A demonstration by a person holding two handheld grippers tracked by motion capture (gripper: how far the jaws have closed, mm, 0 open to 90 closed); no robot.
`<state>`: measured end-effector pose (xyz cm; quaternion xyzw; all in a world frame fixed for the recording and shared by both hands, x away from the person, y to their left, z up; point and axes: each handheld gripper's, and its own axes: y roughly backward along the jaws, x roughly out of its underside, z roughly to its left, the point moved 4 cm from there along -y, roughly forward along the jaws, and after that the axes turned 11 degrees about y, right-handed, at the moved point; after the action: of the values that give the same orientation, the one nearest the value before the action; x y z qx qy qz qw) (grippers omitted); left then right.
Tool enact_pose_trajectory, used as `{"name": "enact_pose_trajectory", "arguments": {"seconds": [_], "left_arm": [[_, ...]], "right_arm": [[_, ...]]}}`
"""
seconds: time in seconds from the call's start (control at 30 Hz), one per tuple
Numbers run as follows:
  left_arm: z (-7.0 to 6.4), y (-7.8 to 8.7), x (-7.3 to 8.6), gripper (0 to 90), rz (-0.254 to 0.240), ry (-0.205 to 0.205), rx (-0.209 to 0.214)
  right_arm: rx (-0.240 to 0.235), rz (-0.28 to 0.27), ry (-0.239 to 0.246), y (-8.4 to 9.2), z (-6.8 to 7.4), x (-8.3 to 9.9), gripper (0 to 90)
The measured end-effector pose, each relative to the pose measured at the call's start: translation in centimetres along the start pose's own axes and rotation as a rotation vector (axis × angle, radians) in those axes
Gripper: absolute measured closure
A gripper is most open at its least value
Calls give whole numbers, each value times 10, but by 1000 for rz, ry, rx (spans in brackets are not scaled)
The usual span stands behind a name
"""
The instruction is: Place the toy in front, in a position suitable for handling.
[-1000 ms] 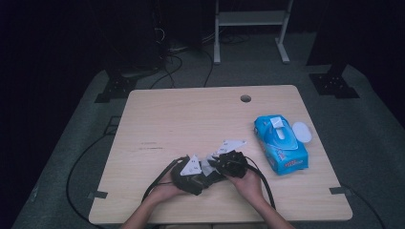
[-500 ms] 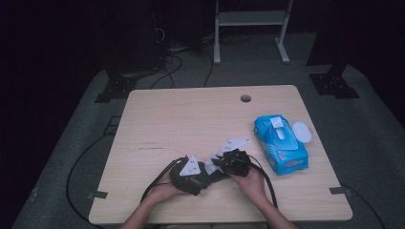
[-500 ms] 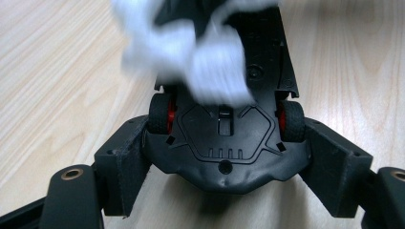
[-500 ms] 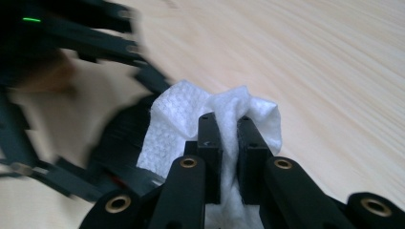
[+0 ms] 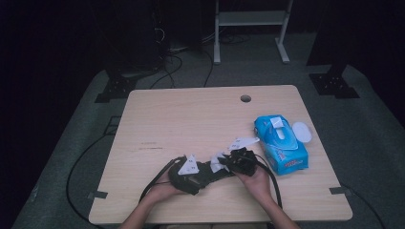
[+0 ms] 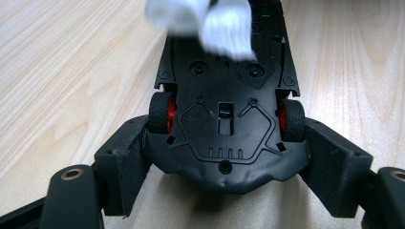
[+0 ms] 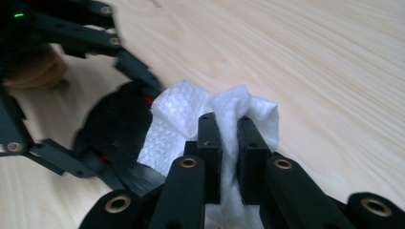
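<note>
A black toy car (image 6: 224, 133) with red wheel hubs lies belly-up near the table's front edge, and my left gripper (image 6: 224, 167) is shut on its body, one jaw on each side by the wheels. My right gripper (image 7: 224, 143) is shut on a crumpled white wipe (image 7: 181, 119) and presses it against the car (image 7: 119, 124). From the left gripper view the wipe (image 6: 210, 24) sits blurred on the far end of the car's underside. In the high view both grippers, left (image 5: 196, 174) and right (image 5: 234, 162), meet over the car (image 5: 210, 171).
A blue pack of wet wipes (image 5: 282, 143) with its flap open lies to the right of my hands, a white round lid (image 5: 301, 132) beside it. The wooden table (image 5: 191, 119) has a cable hole (image 5: 245, 98) at the back. Cables trail off the front edge.
My right gripper has slid a little to the right with the wipe along the car. The left gripper and the car have stayed put.
</note>
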<state>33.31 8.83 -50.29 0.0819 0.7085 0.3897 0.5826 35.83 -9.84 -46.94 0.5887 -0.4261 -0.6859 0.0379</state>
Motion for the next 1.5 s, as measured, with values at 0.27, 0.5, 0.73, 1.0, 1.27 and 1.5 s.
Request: {"name": "enact_pose_trajectory", "arguments": {"seconds": [0.27,0.5,0.73,1.0,1.27,1.5], "left_arm": [[2,2,2,237,1,-2,-5],[3,2,2,238,-3,0,-6],[4,2,2,237,-6,3,-4],[4,3,3,238,-10,11,-3],[6,3,4,238,-15,18,-2],[8,4,5,238,-9,9,-15]], "right_arm": [[-26,-6,16,0,8,0,820],[29,0,-35,11,-10,9,819],[-20,-4,7,4,3,4,819],[-47,-14,6,2,10,5,819],[3,-10,-23,8,-3,10,819],[-1,12,31,6,2,7,818]]}}
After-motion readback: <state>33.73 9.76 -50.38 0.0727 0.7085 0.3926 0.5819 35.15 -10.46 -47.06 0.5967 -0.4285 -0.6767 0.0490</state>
